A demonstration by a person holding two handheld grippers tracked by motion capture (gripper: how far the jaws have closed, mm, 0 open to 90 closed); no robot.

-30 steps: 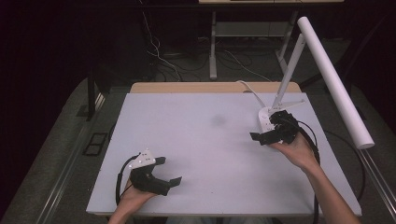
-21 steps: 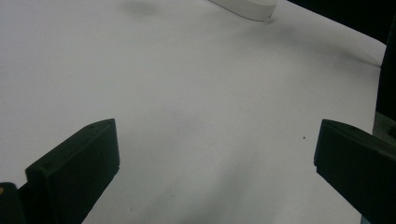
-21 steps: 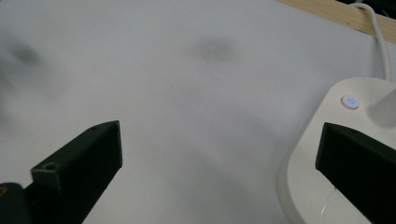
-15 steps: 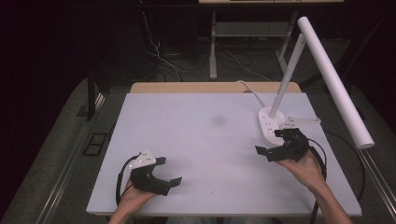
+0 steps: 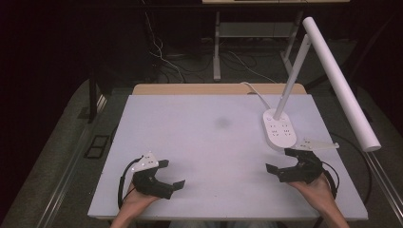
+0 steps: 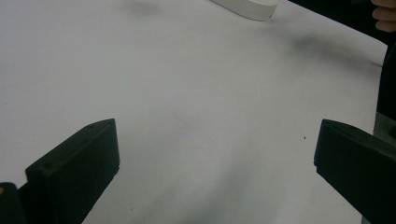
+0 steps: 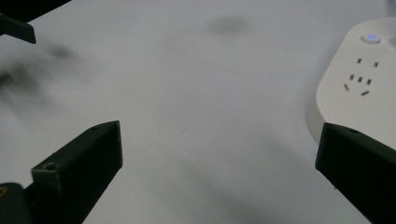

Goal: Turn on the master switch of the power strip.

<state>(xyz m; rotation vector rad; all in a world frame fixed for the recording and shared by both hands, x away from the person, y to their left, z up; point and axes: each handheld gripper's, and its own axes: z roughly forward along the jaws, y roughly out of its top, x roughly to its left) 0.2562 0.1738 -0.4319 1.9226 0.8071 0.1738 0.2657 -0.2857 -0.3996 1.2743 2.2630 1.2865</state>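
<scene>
Since the earlier frames the right tool (image 5: 285,166) has been pulling back from the lamp base (image 5: 279,129) toward the near edge of the table (image 5: 199,142), and it is now sitting just in front of that base, near it but not touching. The left tool (image 5: 164,175) is resting where it was, at the near left of the table, with the person's hand coming in from the bottom edge behind it.

Both tools are standing with their jaws spread wide and holding nothing. In the left gripper view the two black jaws are framing bare white table (image 6: 196,116), with a corner of the lamp base (image 6: 247,7) far ahead. In the right gripper view the jaws are gaping just as wide, and the lamp base (image 7: 359,93) is lying close to the right-hand jaw, its small blue light (image 7: 371,37) glowing at the far end.

The lamp's white stem is rising tilted from the base, carrying a long white tube (image 5: 340,80) out past the table's right side.
</scene>
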